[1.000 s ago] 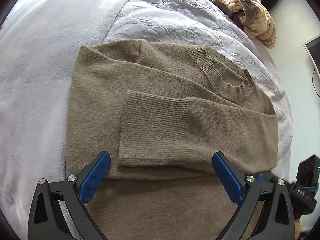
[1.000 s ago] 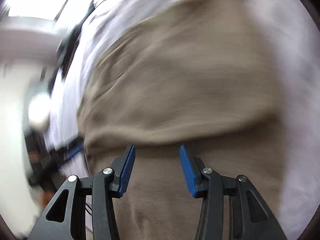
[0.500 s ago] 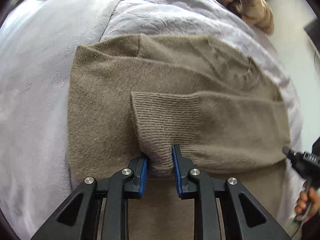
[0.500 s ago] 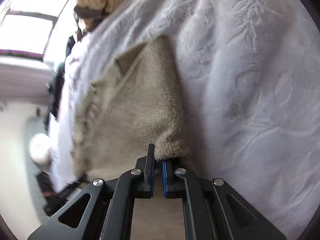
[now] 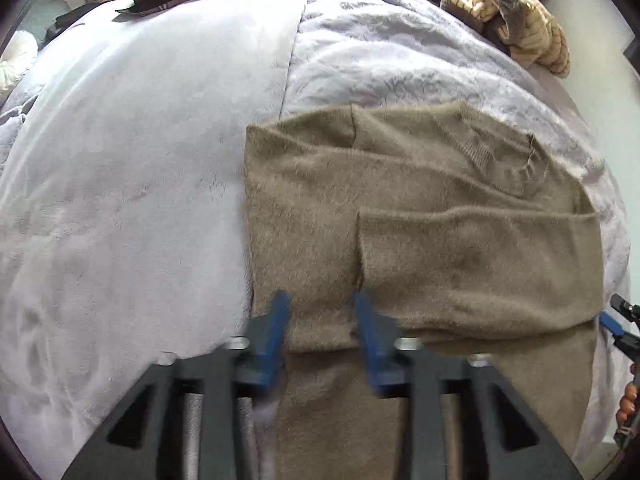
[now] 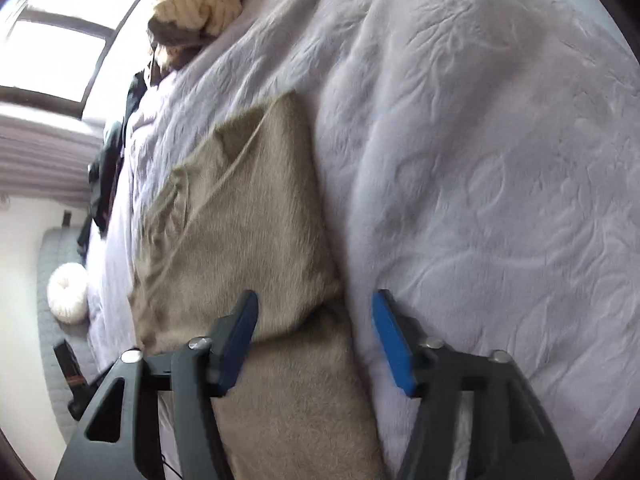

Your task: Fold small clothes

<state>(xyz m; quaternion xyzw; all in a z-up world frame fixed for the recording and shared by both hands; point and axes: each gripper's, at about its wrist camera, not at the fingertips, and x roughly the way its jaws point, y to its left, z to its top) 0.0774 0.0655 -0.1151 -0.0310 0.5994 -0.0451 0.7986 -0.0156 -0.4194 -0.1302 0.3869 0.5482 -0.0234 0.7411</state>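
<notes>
The fuzzy olive-brown knit sweater lies on the pale lilac bedspread with sleeves folded across, lengthwise folds remaining, while the left gripper and right gripper hover released, grasping nothing.

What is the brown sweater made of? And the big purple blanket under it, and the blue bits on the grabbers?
The brown sweater looks like fuzzy knitted wool or something similar: fine hairs stand up, and the collar is ribbed. The purple blanket seems to be soft plush fabric with a pressed leafy pattern. The blue fingertips look like smooth, matte rubber or plastic; the pictures cannot say which.
</notes>
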